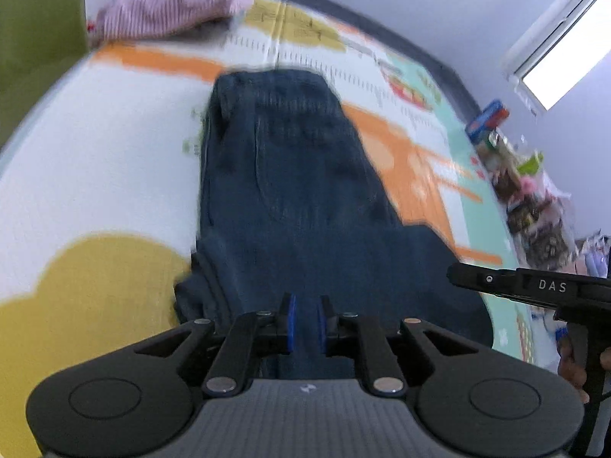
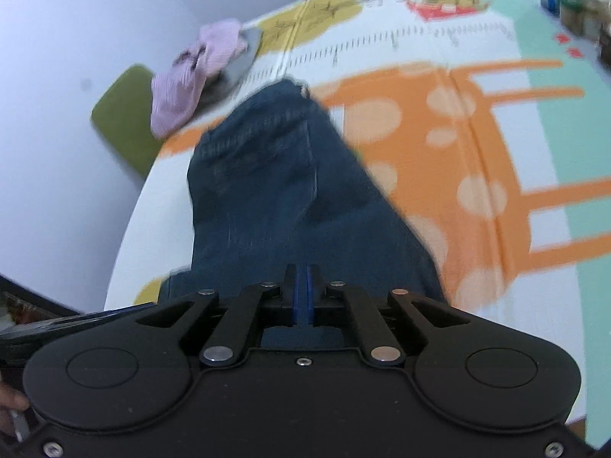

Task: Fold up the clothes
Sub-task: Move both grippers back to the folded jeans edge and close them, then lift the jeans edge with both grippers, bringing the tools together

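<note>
Both grippers hang over the near end of the jeans (image 1: 290, 175) stretched along the mat (image 1: 95, 152), left gripper (image 1: 305, 320) slightly spread, right gripper (image 2: 303, 294) pressed together, seemingly on denim, though blur hides it; a shallow pinch could slip mid-fold.

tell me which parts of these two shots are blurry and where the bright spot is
Left wrist view: the jeans, pink garment and mat are motion-smeared, the left gripper stays sharp, and the window blows out white. Right wrist view: similar smear on the mat's orange print, the right gripper crisp; fisheye bends both.
</note>
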Motion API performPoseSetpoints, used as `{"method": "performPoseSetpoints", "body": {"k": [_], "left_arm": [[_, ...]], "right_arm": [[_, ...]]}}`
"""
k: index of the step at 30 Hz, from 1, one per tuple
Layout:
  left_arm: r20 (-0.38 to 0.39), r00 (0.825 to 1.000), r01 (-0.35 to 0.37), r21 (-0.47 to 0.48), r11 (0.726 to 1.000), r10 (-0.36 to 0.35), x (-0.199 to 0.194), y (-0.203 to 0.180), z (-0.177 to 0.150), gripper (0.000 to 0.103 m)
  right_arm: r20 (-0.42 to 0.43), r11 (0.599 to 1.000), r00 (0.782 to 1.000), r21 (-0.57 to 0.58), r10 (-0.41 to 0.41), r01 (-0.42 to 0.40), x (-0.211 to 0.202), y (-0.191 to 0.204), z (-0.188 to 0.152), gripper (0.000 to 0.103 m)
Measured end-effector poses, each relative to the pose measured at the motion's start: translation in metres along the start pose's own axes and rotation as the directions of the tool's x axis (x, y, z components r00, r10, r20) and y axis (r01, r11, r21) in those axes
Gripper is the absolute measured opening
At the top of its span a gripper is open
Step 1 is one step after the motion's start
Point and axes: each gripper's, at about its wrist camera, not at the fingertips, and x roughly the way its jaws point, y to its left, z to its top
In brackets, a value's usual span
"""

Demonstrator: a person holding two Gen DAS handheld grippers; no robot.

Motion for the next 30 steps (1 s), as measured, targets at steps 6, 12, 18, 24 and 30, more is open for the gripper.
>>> {"method": "performPoseSetpoints", "body": {"k": [6,12,18,24,30], "left_arm": [[-0.009,0.999,-0.039,-0.061,0.997,0.038,0.013,0.022,-0.009,0.003],[0.005,0.998,-0.059,-0.044,0.997,0.06,0.011,0.027,-0.002,0.003],[0.057,0.988,-0.142,-0.034,0.989,0.144,-0.002,0.03,0.001,0.005],[0.044,0.98,-0.186,-0.123,0.975,0.192,-0.019,0.06,0.011,0.012],[0.038,0.98,-0.188,-0.108,0.976,0.193,-0.03,0.059,-0.001,0.021]], "right_arm": [[-0.027,0.999,1.0,0.048,-0.007,0.008,0.01,-0.018,-0.027,0.0],[-0.014,0.997,1.0,0.071,-0.011,0.012,0.013,-0.032,-0.038,0.0],[0.003,0.996,1.0,0.086,-0.028,0.027,0.005,-0.038,-0.037,0.0],[0.035,0.995,0.999,0.101,-0.028,0.024,-0.016,-0.048,-0.034,0.002],[0.127,0.996,0.989,0.039,-0.08,0.076,-0.05,-0.047,-0.032,0.034]]}}
